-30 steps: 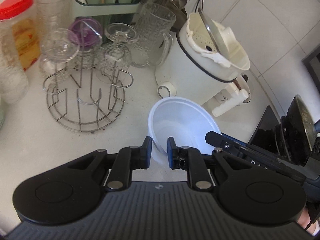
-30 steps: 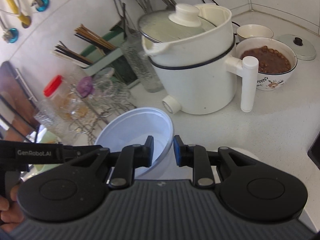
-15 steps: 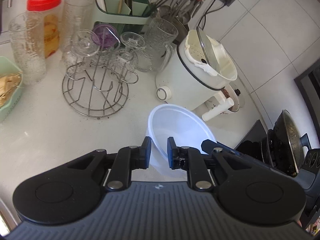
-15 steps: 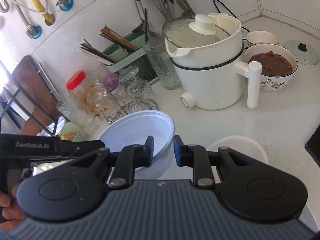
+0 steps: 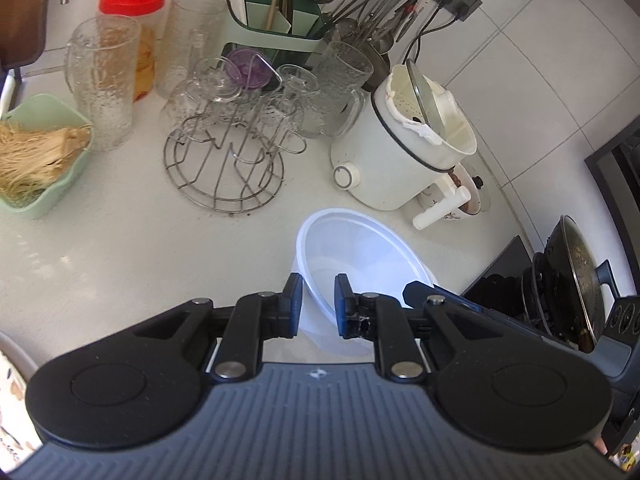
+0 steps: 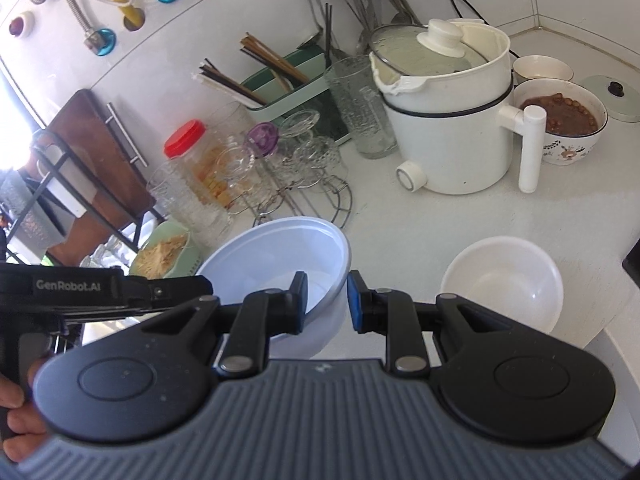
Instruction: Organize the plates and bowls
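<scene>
A large translucent white plastic bowl is held in the air above the counter, also seen in the right wrist view. My left gripper is shut on its near rim. My right gripper is shut on the opposite rim, and its body shows at the right in the left wrist view. A second white bowl sits upright on the counter to the right, below the held bowl.
A white electric pot with lid, a wire rack of upturned glasses, a green dish of noodles, a red-lidded jar, a utensil holder and a bowl of brown food stand around. A stove with a pan is at right.
Both grippers have lifted the plastic bowl higher and drawn back from the counter; more of the counter and the second white bowl have come into view.
</scene>
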`<state>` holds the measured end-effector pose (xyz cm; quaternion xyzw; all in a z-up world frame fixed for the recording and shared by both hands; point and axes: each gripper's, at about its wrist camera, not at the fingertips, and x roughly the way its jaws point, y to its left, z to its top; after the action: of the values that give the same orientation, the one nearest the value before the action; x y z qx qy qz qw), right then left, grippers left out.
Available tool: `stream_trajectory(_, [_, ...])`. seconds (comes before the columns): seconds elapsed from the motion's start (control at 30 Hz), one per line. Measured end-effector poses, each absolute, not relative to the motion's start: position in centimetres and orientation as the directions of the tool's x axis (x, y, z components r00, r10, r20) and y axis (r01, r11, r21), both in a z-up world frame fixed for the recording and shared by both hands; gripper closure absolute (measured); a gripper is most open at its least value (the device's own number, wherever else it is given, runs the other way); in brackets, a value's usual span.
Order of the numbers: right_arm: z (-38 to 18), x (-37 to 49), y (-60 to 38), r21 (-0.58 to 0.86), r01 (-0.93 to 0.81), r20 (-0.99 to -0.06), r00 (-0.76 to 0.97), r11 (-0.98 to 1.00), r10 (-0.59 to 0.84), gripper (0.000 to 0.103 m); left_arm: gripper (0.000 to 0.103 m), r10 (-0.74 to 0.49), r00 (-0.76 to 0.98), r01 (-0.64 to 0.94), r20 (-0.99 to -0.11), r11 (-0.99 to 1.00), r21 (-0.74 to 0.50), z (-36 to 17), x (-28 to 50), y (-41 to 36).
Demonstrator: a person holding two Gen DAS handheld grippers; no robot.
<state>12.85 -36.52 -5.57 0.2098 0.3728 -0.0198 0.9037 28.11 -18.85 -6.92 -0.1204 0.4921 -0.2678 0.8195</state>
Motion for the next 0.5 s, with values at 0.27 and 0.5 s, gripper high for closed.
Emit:
stream_trajectory(0.27, [-6.1,12.0,-33.8,0.377,0.198,-0.703,0.697,0.905,0.140,0.079,0.084,-0.536,0.369,0.327,-0.759,0.839,-0.434,-7.0,27.1,-16.4])
stream_trajectory(0.5, [-6.6,11.4,-31.1,0.364,0.182,-0.716,0.682,0.913,0.149,0.079,0.084,-0.527,0.373,0.314,-0.764,0.846,-0.430,-8.0,26.0,-13.4])
